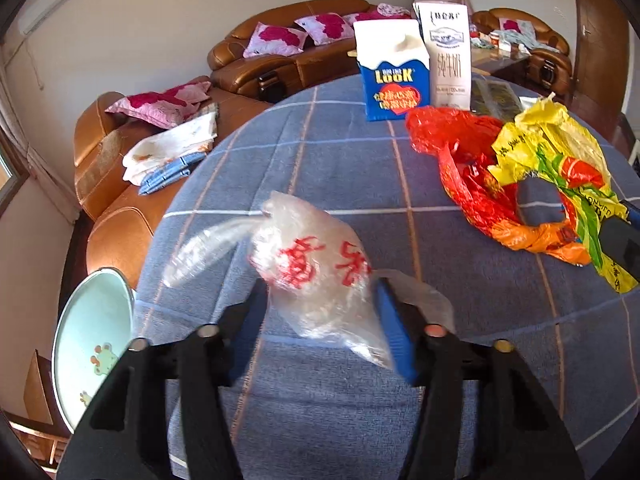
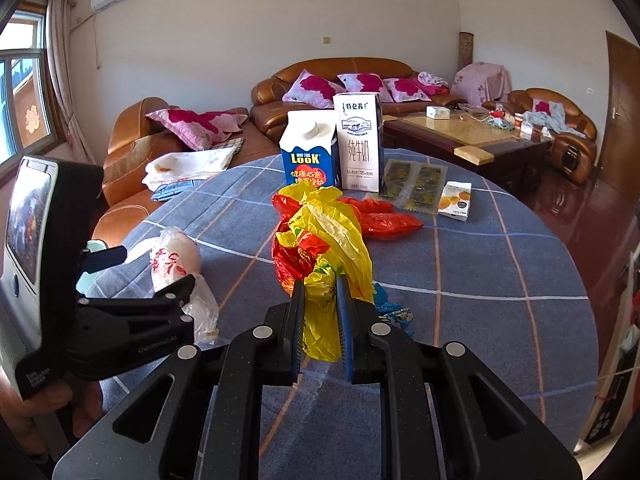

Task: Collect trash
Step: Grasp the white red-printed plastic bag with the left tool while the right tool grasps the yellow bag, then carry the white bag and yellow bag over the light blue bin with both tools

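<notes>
My left gripper (image 1: 320,292) is shut on a clear plastic bag (image 1: 316,276) with red characters, held just above the blue checked tablecloth (image 1: 320,152); it also shows in the right wrist view (image 2: 172,264). My right gripper (image 2: 320,292) is shut on a yellow plastic bag (image 2: 332,236), which also shows in the left wrist view (image 1: 552,148). A red plastic bag (image 2: 384,216) lies tangled under and beside the yellow one. The left gripper body (image 2: 132,312) shows at the left of the right wrist view.
A blue LOOK carton (image 2: 310,152) and a white milk carton (image 2: 358,140) stand at the table's far side. Dark sachets (image 2: 416,184) and a small box (image 2: 454,200) lie to their right. A pale green basin (image 1: 92,340) sits off the table's left edge. Brown sofas stand behind.
</notes>
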`<state>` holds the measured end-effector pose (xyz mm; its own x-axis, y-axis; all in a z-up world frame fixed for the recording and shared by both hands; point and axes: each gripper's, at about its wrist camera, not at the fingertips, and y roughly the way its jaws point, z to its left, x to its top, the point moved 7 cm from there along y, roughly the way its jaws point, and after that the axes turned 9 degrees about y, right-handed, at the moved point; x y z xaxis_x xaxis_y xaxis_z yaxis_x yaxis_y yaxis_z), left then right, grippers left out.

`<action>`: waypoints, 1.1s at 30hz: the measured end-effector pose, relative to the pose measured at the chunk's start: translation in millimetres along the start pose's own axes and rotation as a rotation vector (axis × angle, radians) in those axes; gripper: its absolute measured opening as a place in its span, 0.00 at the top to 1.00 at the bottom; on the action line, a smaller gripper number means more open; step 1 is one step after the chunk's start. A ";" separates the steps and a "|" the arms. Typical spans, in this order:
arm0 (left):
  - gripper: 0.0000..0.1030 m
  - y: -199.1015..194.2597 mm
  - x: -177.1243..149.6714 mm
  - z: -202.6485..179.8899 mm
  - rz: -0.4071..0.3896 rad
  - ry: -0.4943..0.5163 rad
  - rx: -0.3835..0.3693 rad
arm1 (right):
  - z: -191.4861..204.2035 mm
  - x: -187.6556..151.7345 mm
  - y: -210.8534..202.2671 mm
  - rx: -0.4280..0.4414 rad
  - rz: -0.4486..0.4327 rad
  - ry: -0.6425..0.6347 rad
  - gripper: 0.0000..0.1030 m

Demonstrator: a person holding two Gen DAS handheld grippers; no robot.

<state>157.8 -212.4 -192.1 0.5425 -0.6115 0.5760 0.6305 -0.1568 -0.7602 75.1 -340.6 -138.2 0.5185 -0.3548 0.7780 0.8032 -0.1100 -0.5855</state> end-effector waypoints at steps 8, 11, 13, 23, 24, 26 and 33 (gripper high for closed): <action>0.79 -12.7 -0.4 9.8 -0.048 -0.011 -0.043 | 1.8 -0.6 -0.7 0.012 -0.006 0.007 0.84; 0.79 -29.9 -4.5 26.0 -0.080 -0.030 -0.034 | 4.7 0.3 -2.9 0.020 -0.014 0.004 0.84; 0.79 -43.4 -8.1 40.3 -0.104 -0.042 0.004 | 8.6 2.2 -3.0 0.031 -0.017 0.001 0.84; 0.79 -88.0 -28.4 114.7 -0.168 -0.165 0.149 | 69.2 16.8 15.2 0.156 -0.014 -0.070 0.84; 0.79 -90.2 -30.0 120.7 -0.173 -0.173 0.162 | 75.9 18.5 19.4 0.172 -0.010 -0.072 0.84; 0.79 -94.2 -33.8 132.4 -0.180 -0.188 0.191 | 89.6 21.5 25.8 0.195 -0.010 -0.085 0.84; 0.79 -107.3 -48.9 166.6 -0.185 -0.238 0.253 | 139.2 25.6 44.9 0.260 -0.015 -0.160 0.84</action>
<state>156.1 -36.5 -88.7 0.5019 -0.3891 0.7725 0.8304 -0.0331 -0.5562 165.3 -225.3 -112.8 0.5291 -0.2022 0.8241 0.8485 0.1345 -0.5118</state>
